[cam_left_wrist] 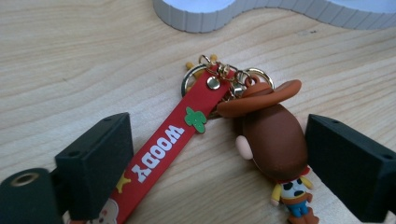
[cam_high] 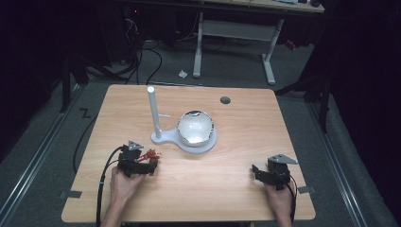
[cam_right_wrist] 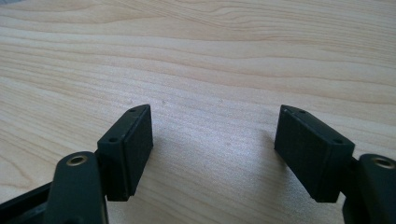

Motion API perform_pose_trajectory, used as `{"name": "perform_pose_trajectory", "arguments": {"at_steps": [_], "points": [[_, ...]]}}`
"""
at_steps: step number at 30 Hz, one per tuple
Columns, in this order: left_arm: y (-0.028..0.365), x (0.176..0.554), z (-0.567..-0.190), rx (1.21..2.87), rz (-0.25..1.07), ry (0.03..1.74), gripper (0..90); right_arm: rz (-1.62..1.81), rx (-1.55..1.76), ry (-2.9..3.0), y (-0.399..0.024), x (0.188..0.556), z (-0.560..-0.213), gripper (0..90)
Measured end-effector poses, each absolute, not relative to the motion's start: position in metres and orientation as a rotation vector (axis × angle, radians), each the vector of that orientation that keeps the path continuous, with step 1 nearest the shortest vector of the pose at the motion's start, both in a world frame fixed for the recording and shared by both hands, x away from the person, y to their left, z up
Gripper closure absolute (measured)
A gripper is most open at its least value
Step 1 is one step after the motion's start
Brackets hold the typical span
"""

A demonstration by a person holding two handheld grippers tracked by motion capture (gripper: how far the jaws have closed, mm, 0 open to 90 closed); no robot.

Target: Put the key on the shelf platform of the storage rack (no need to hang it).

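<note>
A Woody keychain [cam_left_wrist: 271,135] lies flat on the wooden table [cam_high: 227,179]. It is a small cowboy figure with a brown hat, joined by gold rings to a red strap [cam_left_wrist: 168,144] lettered WOODY. My left gripper [cam_left_wrist: 219,135] is open, one jaw on each side of the keychain, low over the table. In the high view the keychain [cam_high: 151,154] sits at the tips of the left gripper [cam_high: 150,163], near the table's front left. The right gripper [cam_high: 256,172] rests at the front right, and in its own view the right gripper [cam_right_wrist: 215,130] is open over bare wood.
A white stand [cam_high: 163,138] with a tall upright post [cam_high: 153,111] stands mid-table, and a shiny bowl [cam_high: 195,126] sits on its round base. The edge of that base [cam_left_wrist: 201,16] lies just beyond the keychain. A dark cable hole [cam_high: 225,100] is at the back.
</note>
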State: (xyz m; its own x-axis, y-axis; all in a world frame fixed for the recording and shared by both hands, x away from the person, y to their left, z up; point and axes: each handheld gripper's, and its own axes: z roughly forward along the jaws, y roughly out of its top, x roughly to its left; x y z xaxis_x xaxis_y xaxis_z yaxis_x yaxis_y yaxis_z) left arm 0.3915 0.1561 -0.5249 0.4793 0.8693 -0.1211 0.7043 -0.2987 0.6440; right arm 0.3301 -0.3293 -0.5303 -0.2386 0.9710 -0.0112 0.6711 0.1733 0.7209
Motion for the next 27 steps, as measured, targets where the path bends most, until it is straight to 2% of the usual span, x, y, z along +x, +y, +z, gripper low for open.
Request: {"name": "perform_pose_trajectory", "arguments": {"at_steps": [4,6,7,12,19,21,27], "points": [[0.151,0.389,-0.523,2.080,0.339,1.284,20.6,0.833,1.545,1.979,-0.329,0.330,-0.530,28.1],[0.148,0.387,-0.523,2.086,0.348,1.283,28.5,0.834,1.545,1.980,-0.329,0.330,-0.530,28.1],[0.147,0.386,-0.522,2.089,0.352,1.283,28.5,0.834,1.545,1.980,-0.329,0.330,-0.530,28.1],[0.140,0.382,-0.521,2.090,0.377,1.278,47.9,0.833,1.545,1.979,-0.329,0.330,-0.530,28.0],[0.142,0.381,-0.520,2.060,0.360,1.309,54.3,0.834,1.545,1.980,-0.329,0.330,-0.530,28.1],[0.146,0.380,-0.519,2.023,0.334,1.320,61.1,0.840,1.549,1.979,-0.330,0.330,-0.530,28.3],[0.146,0.380,-0.519,2.024,0.338,1.314,62.1,0.842,1.548,1.979,-0.330,0.330,-0.530,28.3]]}}
